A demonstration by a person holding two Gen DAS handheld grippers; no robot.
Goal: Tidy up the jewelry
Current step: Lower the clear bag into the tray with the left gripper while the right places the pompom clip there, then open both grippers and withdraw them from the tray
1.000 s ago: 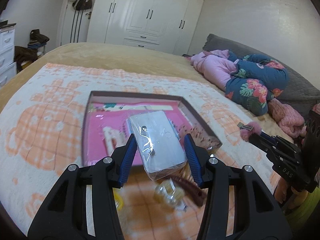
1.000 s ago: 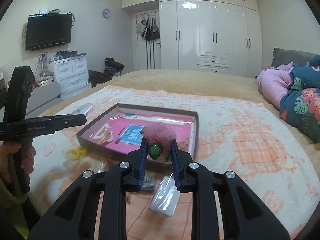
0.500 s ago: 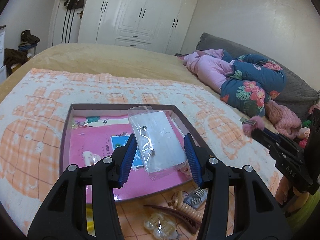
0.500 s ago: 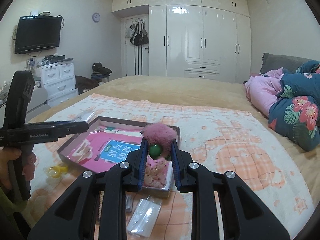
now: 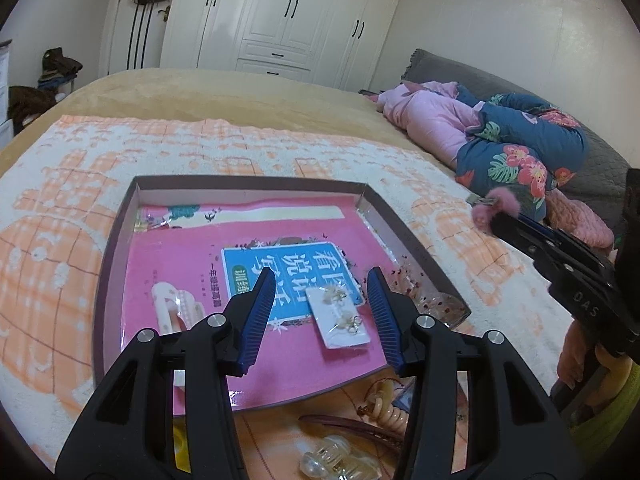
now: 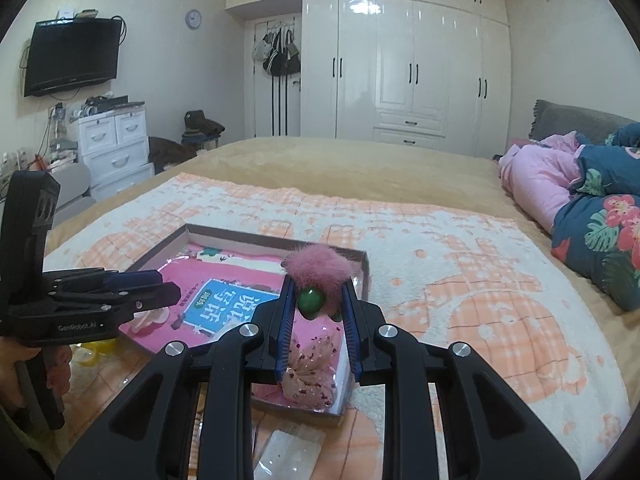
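A shallow brown box (image 5: 248, 182) (image 6: 192, 232) lies on the orange-and-white blanket with a pink book (image 5: 180, 264) as its floor. My left gripper (image 5: 320, 280) (image 6: 164, 286) hovers over the box, open, nothing pressed between its blue pads. Below the gap a white earring card (image 5: 340, 316) lies flat on the book. A white hair clip (image 5: 172, 304) rests at the left and a glittery bow packet (image 5: 424, 300) (image 6: 312, 372) in the box's near right corner. My right gripper (image 6: 318, 292) (image 5: 492, 216) is shut on a pink pompom clip (image 6: 316, 272) with a green bead, above that corner.
In front of the box lie a brown claw clip (image 5: 352, 428), a spiral hair tie (image 5: 384, 400), a clear clip (image 5: 336, 464), a yellow piece (image 5: 180, 440) and a clear packet (image 6: 288, 452). Pink and floral bedding (image 5: 500, 140) is heaped at the right.
The clear packet with its card has left my left gripper's fingers; a card now lies on the book. Both grippers have moved in over the box, and the right keeps hold of the pompom clip.
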